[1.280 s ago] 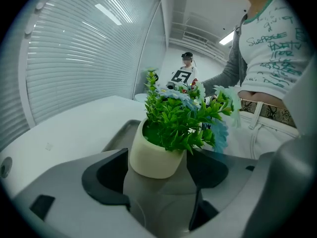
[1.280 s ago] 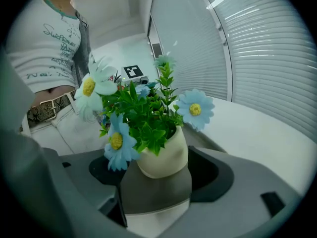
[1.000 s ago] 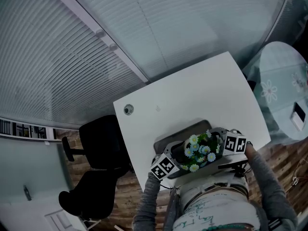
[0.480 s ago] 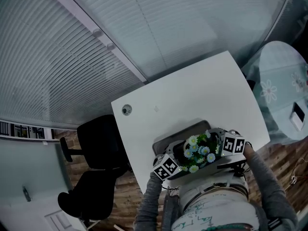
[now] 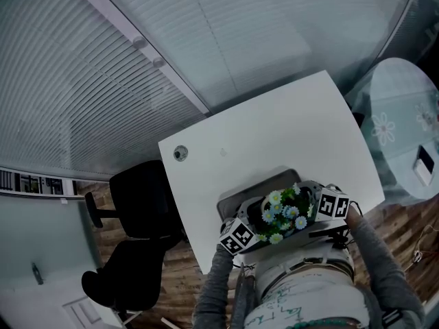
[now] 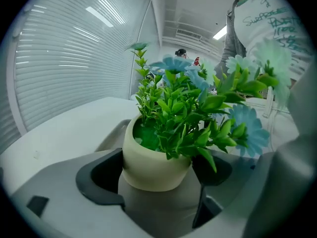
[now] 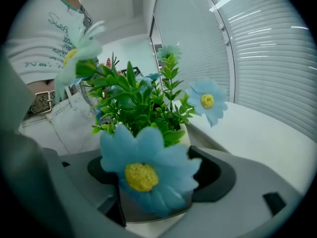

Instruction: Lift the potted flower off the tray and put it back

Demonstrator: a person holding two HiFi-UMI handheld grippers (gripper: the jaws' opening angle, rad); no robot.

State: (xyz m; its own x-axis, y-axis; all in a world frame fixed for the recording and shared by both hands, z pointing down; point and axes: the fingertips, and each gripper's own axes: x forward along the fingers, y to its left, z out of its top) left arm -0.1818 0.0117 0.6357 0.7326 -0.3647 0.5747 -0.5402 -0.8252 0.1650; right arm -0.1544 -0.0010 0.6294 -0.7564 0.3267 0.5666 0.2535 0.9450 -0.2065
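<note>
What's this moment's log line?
left fingers: just opening, round cream flower pot between; right fingers: flanking pot, contact hidden; pot over dark grey tray

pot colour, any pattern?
Cream, plain, no pattern. The pot shows best in the left gripper view.

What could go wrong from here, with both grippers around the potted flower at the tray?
1. The left gripper has just been opening, with the pot between its fingers and little gap showing. Pulling back askew could tip it.
2. A blue flower droops over the right gripper and may snag when that gripper withdraws.
3. The tray lies near the table edge by the person, so a shove could slide it off.
</note>
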